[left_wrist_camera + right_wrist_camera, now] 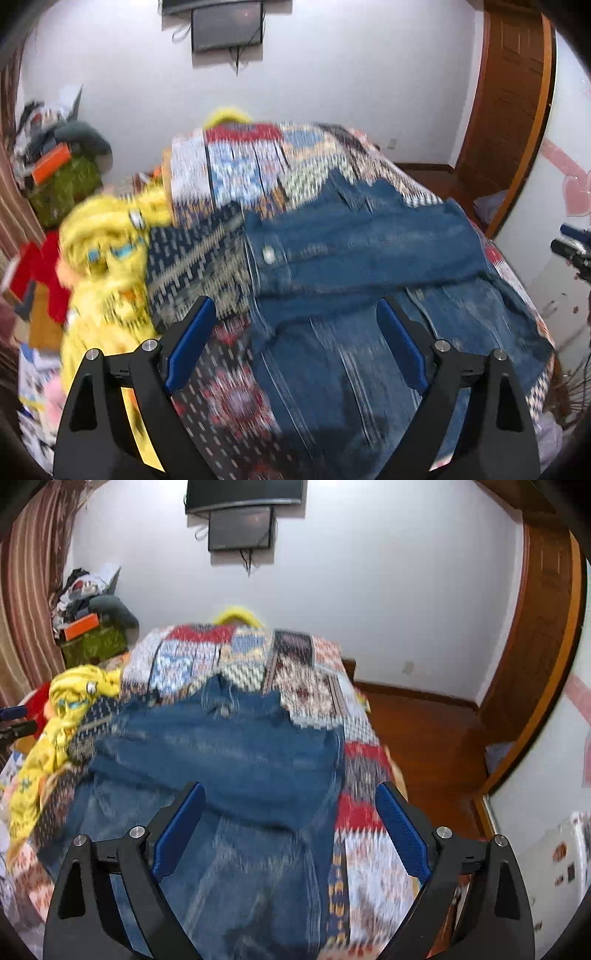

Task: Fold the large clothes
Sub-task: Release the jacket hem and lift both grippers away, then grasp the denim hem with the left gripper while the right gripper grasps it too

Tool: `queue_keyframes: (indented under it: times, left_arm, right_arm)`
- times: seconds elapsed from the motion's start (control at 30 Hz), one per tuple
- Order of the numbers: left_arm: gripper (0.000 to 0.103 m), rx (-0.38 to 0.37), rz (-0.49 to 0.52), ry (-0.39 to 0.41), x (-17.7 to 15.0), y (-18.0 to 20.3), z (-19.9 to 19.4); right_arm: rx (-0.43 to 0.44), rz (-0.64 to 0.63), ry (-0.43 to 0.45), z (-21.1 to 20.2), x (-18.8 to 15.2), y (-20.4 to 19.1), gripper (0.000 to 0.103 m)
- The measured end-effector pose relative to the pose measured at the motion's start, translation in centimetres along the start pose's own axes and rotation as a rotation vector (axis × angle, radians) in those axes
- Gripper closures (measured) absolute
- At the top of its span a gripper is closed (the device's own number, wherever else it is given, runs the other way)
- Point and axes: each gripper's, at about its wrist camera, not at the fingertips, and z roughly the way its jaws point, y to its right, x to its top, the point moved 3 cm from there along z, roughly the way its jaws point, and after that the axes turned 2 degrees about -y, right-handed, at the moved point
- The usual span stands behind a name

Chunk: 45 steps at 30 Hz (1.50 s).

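Note:
A blue denim garment [362, 258] lies spread on a bed with a patchwork cover [236, 173], its upper part folded across the lower part. It also shows in the right wrist view [229, 753]. My left gripper [295, 314] is open and empty, above the garment's left edge. My right gripper [290, 799] is open and empty, above the garment's right edge. Both views are motion-blurred.
A yellow patterned cloth [107, 251] lies bunched at the bed's left side, also in the right wrist view [62, 716]. A pile of boxes and clutter [59, 162] stands by the far left wall. A wooden door [535, 635] and bare wooden floor [424, 738] are to the right.

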Motion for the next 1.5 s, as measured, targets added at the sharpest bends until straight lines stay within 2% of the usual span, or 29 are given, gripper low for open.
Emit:
queue_keyframes:
  times: [0.17, 0.27, 0.33, 0.5, 0.67, 0.8, 0.87, 0.9, 0.93, 0.97, 1.03, 1.07, 1.13, 1.17, 1.23, 1.37, 1.5]
  left_arm:
    - [0.014, -0.044, -0.076, -0.124, -5.9, -0.7, 1.9]
    - [0.014, -0.028, -0.125, -0.196, -8.9, -1.4, 3.1]
    - [0.014, -0.063, -0.179, -0.261, -11.2, -1.7, 4.2]
    - [0.014, -0.156, -0.275, -0.351, -14.4, -1.2, 5.9]
    - [0.015, -0.259, -0.394, -0.378, -15.7, -1.0, 7.0]
    - [0.016, -0.262, -0.459, -0.400, -16.3, -0.7, 7.7]
    - [0.020, -0.273, -0.470, -0.393, -16.0, -0.6, 7.8]
    - [0.025, -0.284, -0.481, -0.391, -16.0, -0.6, 7.9]
    - [0.032, -0.304, -0.493, -0.386, -15.9, -0.5, 7.9]
    - [0.034, -0.312, -0.498, -0.385, -15.4, -0.7, 8.1]
    - [0.047, -0.321, -0.486, -0.376, -15.3, -0.7, 7.9]
    - [0.050, -0.319, -0.479, -0.371, -15.2, -0.8, 7.9]
    - [0.074, -0.307, -0.476, -0.358, -15.1, -1.1, 7.6]
    - [0.080, -0.306, -0.483, -0.354, -15.0, -1.5, 7.5]
    - [0.085, -0.334, -0.508, -0.331, -14.8, -2.2, 7.0]
    - [0.087, -0.330, -0.473, -0.259, -12.9, -2.2, 5.2]
    - [0.088, -0.314, -0.392, -0.182, -9.3, -1.5, 3.4]
  right_arm:
    - [0.011, 0.072, -0.129, 0.9, -5.3, 0.9, 0.011]
    - [0.007, 0.128, -0.223, 2.1, -8.3, 2.1, 0.011]
    - [0.008, 0.171, -0.281, 2.8, -10.1, 2.8, 0.011]
    - [0.064, 0.295, -0.377, 3.8, -13.5, 4.3, 0.011]
    - [0.127, 0.346, -0.386, 3.9, -14.4, 4.3, 0.011]
    - [0.190, 0.362, -0.390, 4.5, -14.6, 3.4, 0.011]
    - [0.185, 0.354, -0.396, 5.3, -14.6, 3.0, 0.011]
    - [0.173, 0.342, -0.392, 5.6, -14.4, 2.8, 0.013]
    - [0.168, 0.332, -0.391, 5.9, -14.3, 2.6, 0.018]
    - [0.169, 0.328, -0.388, 6.1, -14.1, 2.4, 0.020]
    - [0.184, 0.321, -0.379, 6.1, -13.7, 2.1, 0.037]
    - [0.198, 0.316, -0.376, 6.2, -13.6, 2.0, 0.042]
    - [0.218, 0.301, -0.373, 6.2, -13.4, 1.6, 0.057]
    - [0.209, 0.292, -0.370, 6.2, -13.3, 1.5, 0.061]
    - [0.201, 0.283, -0.367, 6.2, -13.1, 1.5, 0.081]
    - [0.258, 0.310, -0.367, 5.9, -12.1, 2.0, 0.088]
    - [0.283, 0.254, -0.304, 5.0, -9.3, 1.4, 0.089]
